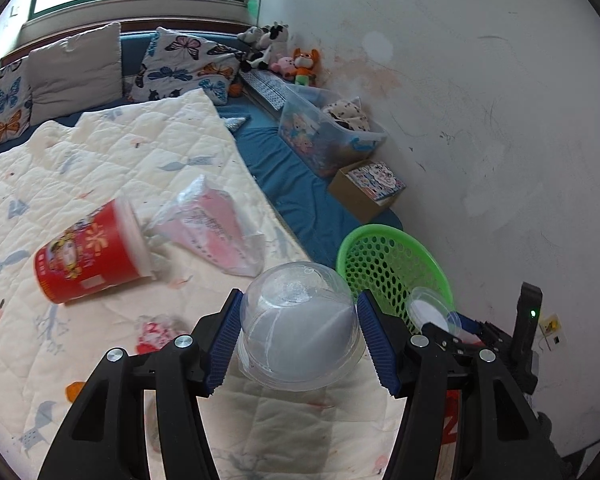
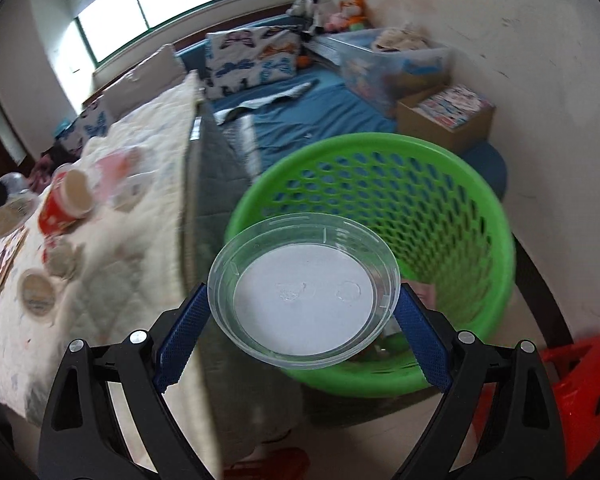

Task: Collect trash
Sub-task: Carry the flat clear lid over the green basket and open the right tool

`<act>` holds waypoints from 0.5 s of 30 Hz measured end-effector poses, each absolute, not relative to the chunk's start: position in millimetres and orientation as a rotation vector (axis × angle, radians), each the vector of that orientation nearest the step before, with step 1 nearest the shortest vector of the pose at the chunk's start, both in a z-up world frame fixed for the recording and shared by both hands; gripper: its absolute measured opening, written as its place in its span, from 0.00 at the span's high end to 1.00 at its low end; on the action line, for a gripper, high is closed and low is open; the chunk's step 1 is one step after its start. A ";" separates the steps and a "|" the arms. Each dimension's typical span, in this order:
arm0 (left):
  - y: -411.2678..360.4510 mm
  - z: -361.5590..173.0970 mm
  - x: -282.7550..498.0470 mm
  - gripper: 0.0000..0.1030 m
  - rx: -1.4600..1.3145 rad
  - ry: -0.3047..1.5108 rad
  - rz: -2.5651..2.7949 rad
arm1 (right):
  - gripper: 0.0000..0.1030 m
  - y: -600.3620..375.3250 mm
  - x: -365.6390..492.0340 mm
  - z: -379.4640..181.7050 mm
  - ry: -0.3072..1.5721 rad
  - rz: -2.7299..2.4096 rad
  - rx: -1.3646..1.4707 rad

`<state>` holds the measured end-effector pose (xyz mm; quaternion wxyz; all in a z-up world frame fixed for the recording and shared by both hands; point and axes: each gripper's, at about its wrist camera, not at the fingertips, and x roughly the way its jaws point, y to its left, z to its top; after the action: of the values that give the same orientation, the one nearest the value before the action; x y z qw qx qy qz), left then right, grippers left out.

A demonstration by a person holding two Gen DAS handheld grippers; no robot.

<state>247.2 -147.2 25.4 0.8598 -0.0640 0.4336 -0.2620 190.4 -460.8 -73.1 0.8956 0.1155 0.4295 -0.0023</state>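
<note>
The round green plastic basket with holes [image 2: 384,248] sits just past the right gripper [image 2: 302,320], whose fingers are spread wide on a flat clear plastic lid [image 2: 304,292]. A clear plastic tub [image 1: 298,328], upside down, is held half-wide by the left gripper [image 1: 298,340], farther from the basket.

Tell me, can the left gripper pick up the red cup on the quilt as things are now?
Probably not. The left gripper is already shut on a clear plastic bowl, so its jaws are full. The red cup lies on its side on the quilt with nothing covering it.
</note>
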 end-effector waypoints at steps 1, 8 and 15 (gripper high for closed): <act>-155.3 23.8 249.0 0.45 -0.126 0.916 -0.557 | 0.12 -466.1 191.6 -75.6 0.895 -0.016 0.243; -191.1 15.4 256.8 0.45 -0.081 0.945 -0.587 | 0.11 -503.6 205.5 -96.4 0.928 -0.096 0.259; -219.7 7.6 260.1 0.45 -0.050 0.964 -0.622 | 0.11 -520.8 219.5 -108.6 0.941 -0.148 0.265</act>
<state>260.1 -219.7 7.6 0.8397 -0.0238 0.4558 -0.2942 219.5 -520.8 -108.6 0.8803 0.1271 0.4516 -0.0711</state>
